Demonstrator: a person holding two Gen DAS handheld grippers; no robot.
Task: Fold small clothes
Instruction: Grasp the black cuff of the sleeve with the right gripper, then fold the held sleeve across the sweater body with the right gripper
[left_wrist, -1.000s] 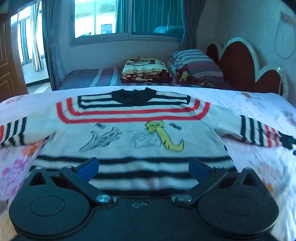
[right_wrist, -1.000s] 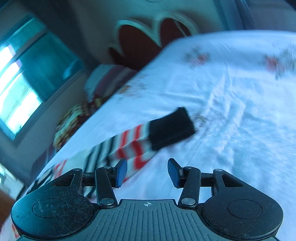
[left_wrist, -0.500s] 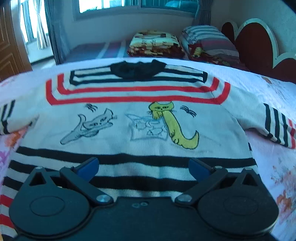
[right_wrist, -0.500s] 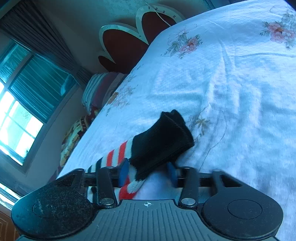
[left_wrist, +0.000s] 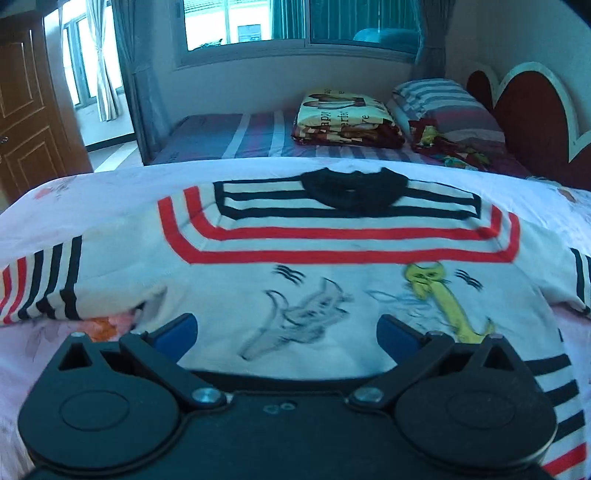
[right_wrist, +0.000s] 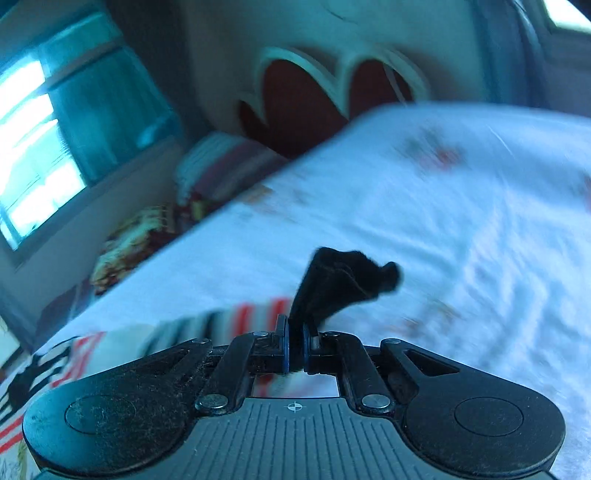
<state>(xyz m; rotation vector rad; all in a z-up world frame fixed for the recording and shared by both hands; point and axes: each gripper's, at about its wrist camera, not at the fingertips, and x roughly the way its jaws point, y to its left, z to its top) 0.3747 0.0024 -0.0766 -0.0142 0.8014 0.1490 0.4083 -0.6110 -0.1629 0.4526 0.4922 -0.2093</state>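
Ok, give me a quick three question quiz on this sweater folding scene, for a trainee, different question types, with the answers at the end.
1. True or false: the left gripper is shut on the sweater.
2. Which part of the sweater does the right gripper pinch? A) collar B) black sleeve cuff C) bottom hem
3. Fill in: the sweater lies spread on a floral ____.

Key
1. False: its jaws stand wide apart over the sweater's front.
2. B: the cuff bunches up out of the shut jaws.
3. Bedsheet.
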